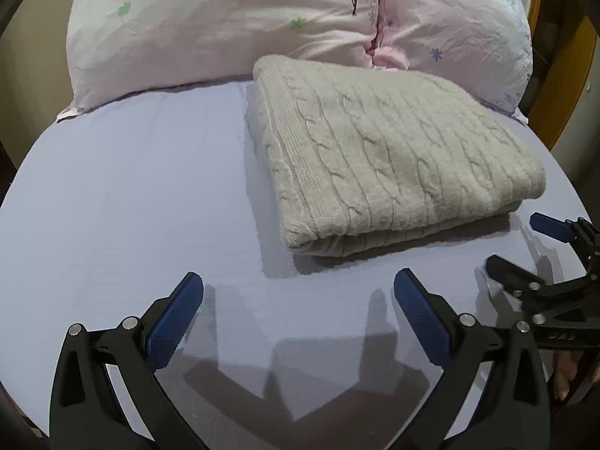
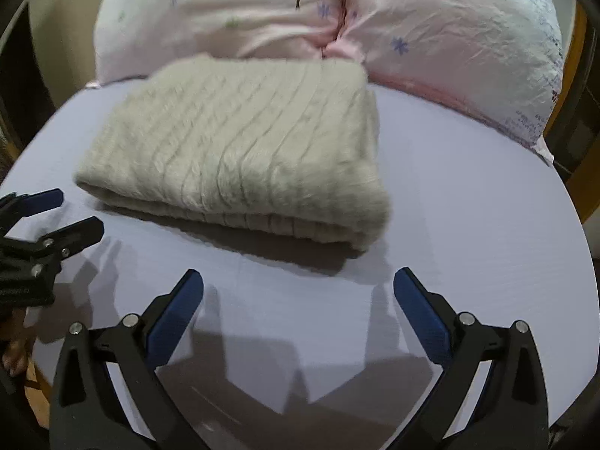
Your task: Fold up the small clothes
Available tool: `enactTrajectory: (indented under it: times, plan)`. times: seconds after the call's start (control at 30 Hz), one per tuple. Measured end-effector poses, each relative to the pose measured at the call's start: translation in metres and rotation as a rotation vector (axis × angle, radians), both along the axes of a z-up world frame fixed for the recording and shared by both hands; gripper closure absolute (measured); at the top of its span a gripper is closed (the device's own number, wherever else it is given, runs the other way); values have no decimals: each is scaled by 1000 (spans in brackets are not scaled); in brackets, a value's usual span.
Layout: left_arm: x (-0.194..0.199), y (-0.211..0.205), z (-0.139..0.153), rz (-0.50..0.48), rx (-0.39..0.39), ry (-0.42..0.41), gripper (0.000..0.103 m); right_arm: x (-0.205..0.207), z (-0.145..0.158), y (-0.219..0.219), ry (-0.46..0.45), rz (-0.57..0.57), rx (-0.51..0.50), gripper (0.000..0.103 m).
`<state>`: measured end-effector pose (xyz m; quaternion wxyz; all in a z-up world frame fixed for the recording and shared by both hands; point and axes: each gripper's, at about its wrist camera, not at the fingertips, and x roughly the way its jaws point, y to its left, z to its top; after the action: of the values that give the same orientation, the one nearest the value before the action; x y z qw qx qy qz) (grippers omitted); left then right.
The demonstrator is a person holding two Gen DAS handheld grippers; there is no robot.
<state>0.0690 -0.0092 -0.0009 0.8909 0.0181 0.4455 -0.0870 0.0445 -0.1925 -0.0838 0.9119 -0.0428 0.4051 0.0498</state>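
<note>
A cream cable-knit sweater (image 1: 393, 157) lies folded into a thick rectangle on the lilac bed sheet (image 1: 131, 206); it also shows in the right wrist view (image 2: 240, 165), slightly blurred. My left gripper (image 1: 298, 287) is open and empty, hovering over the sheet just in front of the sweater's near left corner. My right gripper (image 2: 298, 287) is open and empty, in front of the sweater's near right corner. Each gripper appears in the other's view: the right one (image 1: 517, 243) at the right edge, the left one (image 2: 75, 210) at the left edge, both open.
A large pink pillow (image 1: 232, 26) with flower and tree prints lies along the head of the bed behind the sweater, touching its far edge; it also fills the top of the right wrist view (image 2: 431, 30). A wooden bed frame (image 1: 562, 86) shows at the right.
</note>
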Motion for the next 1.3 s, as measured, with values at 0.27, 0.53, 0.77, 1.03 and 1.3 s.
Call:
enactTrajectory:
  times: [0.27,0.53,0.77,1.03,1.3]
  plan:
    - [-1,-9,-4,-13,72,2,1,-1,-4,-6,-2,-8,45,2]
    - [-2,-9,-5,-13,72,2,1,-2,-4,-6,-2,-8,44,2]
    - [-2,-9,-5,-12,72,1,1,-2,-4,-6,-2,-8,45,2]
    - [-1,-9,-5,-11,72,1,1,-2,-4,-6,-2,-9,45,2]
    - [-2,-9,-5,-11,72,1,1,-2,-4,-5,-2,-10,45,2]
